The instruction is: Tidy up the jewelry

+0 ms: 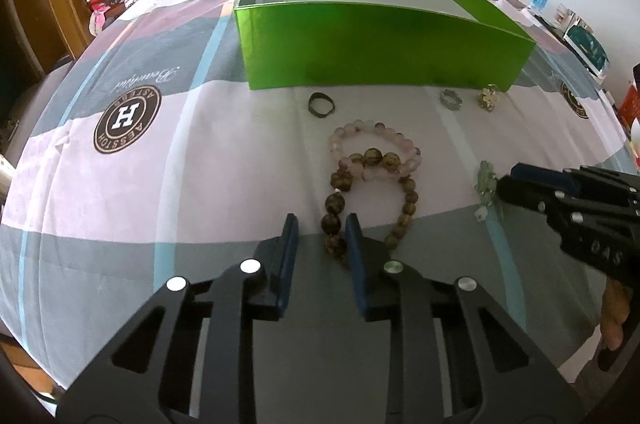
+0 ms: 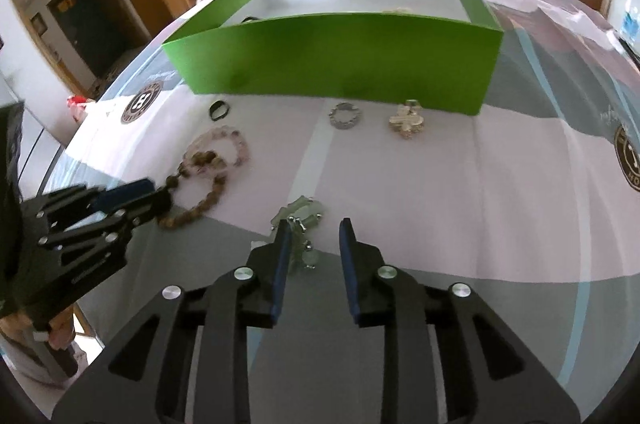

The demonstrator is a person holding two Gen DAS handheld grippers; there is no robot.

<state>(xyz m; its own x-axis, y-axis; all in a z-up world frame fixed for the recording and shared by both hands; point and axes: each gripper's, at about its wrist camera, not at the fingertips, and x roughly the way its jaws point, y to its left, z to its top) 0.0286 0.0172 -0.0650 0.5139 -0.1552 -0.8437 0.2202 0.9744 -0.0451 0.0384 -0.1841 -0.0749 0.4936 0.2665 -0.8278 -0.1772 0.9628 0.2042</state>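
The near wall of the green box [image 1: 380,52] hides most of its floor in the left wrist view; in the right wrist view a dark item [image 2: 250,20] and a pale one [image 2: 396,10] barely peek over that wall, too little to identify; the brown bead bracelet [image 1: 360,200] is partly covered by the left gripper [image 1: 322,224] at its near end; the greenish piece [image 2: 298,224] is partly behind the right gripper [image 2: 315,226], its form unclear; the bench [image 1: 160,164] is cut off by the frame edges.
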